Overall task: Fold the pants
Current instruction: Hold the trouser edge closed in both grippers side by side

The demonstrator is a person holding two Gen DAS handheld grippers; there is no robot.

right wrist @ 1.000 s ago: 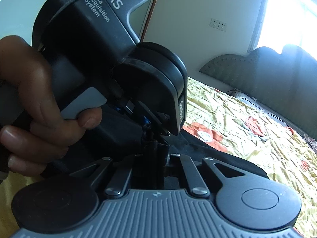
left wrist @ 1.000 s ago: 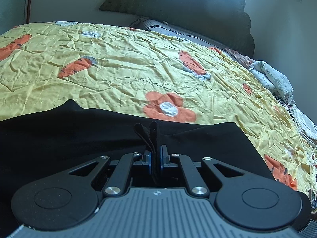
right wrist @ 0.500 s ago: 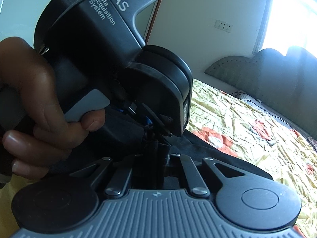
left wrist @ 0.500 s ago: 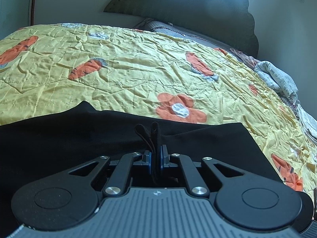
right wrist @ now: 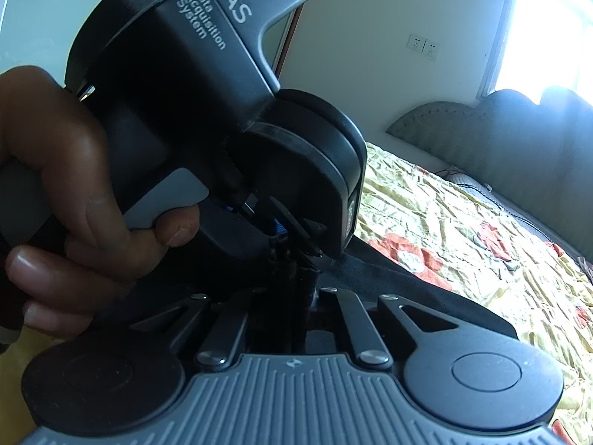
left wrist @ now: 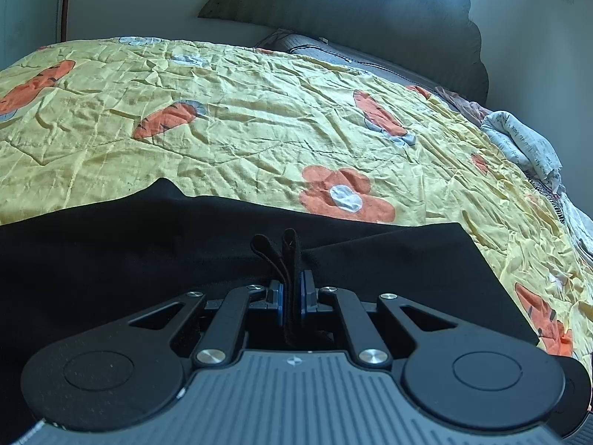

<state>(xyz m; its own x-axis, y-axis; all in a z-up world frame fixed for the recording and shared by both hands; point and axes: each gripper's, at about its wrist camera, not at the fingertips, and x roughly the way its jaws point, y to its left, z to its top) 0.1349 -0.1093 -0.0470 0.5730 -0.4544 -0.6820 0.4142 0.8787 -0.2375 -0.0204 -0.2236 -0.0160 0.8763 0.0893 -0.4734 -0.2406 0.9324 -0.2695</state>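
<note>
The black pants (left wrist: 148,252) lie spread across the near part of the bed. My left gripper (left wrist: 291,296) is shut on a pinched fold of the pants, with cloth loops sticking up between the blue pads. In the right wrist view my right gripper (right wrist: 296,289) is shut on black pants cloth (right wrist: 389,282) too. The left gripper's body (right wrist: 207,111), held by a hand, sits right in front of the right one and nearly touches it. The rest of the pants is hidden behind it.
The bed is covered by a wrinkled yellow quilt (left wrist: 259,118) with orange flowers. A dark padded headboard (left wrist: 352,7) and a pillow stand at the far end. Crumpled white cloth (left wrist: 526,144) lies at the right edge by the wall.
Both grippers have stayed shut on the pants. The left wrist view has shifted slightly, so the quilt and headboard appear further right and lower. The two grippers stay close together.
</note>
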